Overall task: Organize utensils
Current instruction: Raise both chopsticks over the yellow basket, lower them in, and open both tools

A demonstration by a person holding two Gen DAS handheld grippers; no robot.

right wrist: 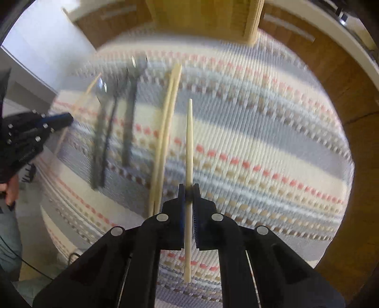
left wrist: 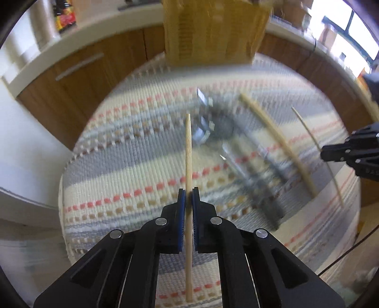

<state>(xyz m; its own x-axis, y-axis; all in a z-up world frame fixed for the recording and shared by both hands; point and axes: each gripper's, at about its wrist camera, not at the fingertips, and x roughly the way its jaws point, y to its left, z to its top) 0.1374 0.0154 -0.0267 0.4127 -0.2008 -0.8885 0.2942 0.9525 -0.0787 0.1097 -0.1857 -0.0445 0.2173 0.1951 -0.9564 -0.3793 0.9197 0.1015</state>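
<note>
My left gripper (left wrist: 188, 193) is clenched on one wooden chopstick (left wrist: 188, 151) and my right gripper (right wrist: 188, 189) on another pale chopstick (right wrist: 189, 142), each stick running straight ahead along its fingers, tip forward and butt trailing back between the arms. The wooden holder (right wrist: 203, 19) stands dead ahead of both tools at the far edge of the striped mat (right wrist: 272, 147), and neither hand looks clearly nearer to it. The loose chopsticks (right wrist: 165, 132) lie just left of my right tool, with blurred dark-handled cutlery (right wrist: 129, 123) beyond them, long axes roughly parallel to my held stick.
</note>
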